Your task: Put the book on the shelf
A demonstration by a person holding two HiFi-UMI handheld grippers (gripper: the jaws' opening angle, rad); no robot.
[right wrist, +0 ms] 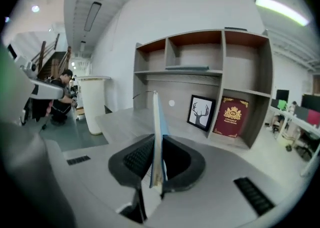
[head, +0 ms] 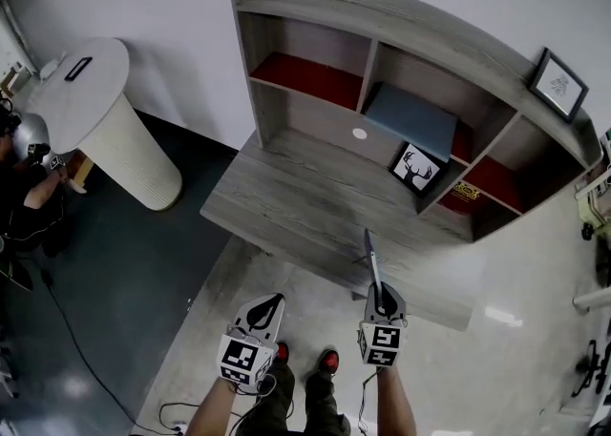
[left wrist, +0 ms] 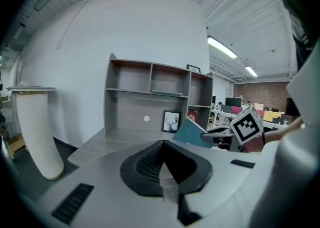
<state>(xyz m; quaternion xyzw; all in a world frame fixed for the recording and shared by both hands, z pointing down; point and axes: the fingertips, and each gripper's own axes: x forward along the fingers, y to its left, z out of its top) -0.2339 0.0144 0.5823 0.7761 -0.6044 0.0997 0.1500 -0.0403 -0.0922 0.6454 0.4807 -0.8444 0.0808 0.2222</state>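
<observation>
Now, with our right gripper clamped on the thin book, held on edge above the near side of the worktop, and our left gripper closed empty, we should carry it far toward the shelf, upright and clear of the dividers.

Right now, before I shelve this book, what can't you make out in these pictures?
- Title of the book: it is edge-on between the right hand-held gripper jaws in the right gripper view, and only a sliver in the head view.
- Gold print on the red book: too small, right gripper view.
- Framed picture on top of the shelf: too small, head view.
- Person: cut off by the head view's left edge.
</observation>
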